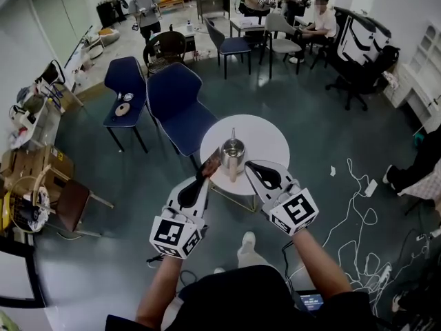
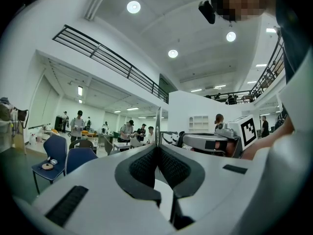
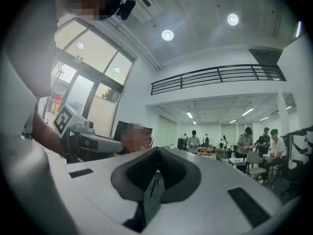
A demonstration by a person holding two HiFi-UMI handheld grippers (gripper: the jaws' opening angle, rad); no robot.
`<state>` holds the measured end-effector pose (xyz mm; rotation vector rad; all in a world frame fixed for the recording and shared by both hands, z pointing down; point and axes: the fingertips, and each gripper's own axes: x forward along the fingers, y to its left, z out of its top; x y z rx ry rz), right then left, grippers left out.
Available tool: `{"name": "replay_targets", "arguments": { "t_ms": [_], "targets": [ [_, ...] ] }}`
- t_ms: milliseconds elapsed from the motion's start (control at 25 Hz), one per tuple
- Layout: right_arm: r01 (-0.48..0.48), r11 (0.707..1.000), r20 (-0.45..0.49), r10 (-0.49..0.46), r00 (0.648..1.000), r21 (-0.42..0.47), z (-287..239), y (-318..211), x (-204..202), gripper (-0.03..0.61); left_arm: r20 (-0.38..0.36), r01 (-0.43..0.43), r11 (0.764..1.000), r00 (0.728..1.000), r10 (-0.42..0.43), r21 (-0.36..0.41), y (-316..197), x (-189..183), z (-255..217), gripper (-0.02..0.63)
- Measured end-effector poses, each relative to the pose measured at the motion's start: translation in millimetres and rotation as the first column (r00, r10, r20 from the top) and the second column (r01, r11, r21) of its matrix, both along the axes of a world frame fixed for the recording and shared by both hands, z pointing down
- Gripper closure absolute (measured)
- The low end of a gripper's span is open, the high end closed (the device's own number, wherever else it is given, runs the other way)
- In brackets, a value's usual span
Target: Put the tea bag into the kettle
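Note:
A small metal kettle (image 1: pixel 232 156) with a pointed lid knob stands on a round white table (image 1: pixel 270 141). My left gripper (image 1: pixel 204 176) is just left of the kettle, shut on a brown-red tea bag (image 1: pixel 211 163) that sticks out toward the kettle's side. In the left gripper view the tea bag (image 2: pixel 157 125) shows edge-on as a thin strip rising from the closed left gripper (image 2: pixel 157 148). My right gripper (image 1: pixel 249 164) sits just right of the kettle, shut, with nothing seen in it. The right gripper view shows the right gripper (image 3: pixel 157 151) with its pads pressed together.
Two blue chairs (image 1: pixel 176 105) stand close behind the table at the left. White cables (image 1: pixel 358 205) trail over the floor at the right. Boxes and a brown chair (image 1: pixel 72 205) are at the left. Several people sit and stand at the far tables (image 1: pixel 275 5).

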<state>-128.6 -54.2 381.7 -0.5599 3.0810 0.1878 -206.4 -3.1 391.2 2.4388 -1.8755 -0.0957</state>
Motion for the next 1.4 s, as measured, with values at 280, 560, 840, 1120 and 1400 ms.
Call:
{"name": "replay_targets", "arguments": {
  "t_ms": [280, 560, 840, 1120, 1400],
  "targets": [
    [0.014, 1.0, 0.004, -0.014, 1.0, 0.0, -3, -65, 6, 0.561, 0.0, 0.016, 1.0, 1.0, -0.016, 0.002, -64, 7, -2, 0.598],
    [0.033, 0.999, 0.005, -0.033, 0.999, -0.016, 2, -130, 15, 0.561, -0.003, 0.04, 0.999, 0.999, -0.04, -0.018, -127, 16, 5, 0.598],
    [0.061, 0.996, 0.009, -0.06, 0.998, -0.059, 18, -196, 33, 0.561, 0.004, 0.076, 0.995, 0.997, -0.076, -0.06, -187, 34, 20, 0.598],
    [0.102, 0.991, 0.007, -0.102, 0.995, -0.084, 32, -239, 45, 0.561, 0.008, 0.121, 0.989, 0.993, -0.12, -0.087, -230, 46, 33, 0.598],
    [0.088, 0.99, 0.015, -0.087, 0.996, -0.111, 39, -275, 58, 0.561, 0.048, 0.125, 0.982, 0.992, -0.12, -0.14, -268, 53, 50, 0.598]
  ]
}}
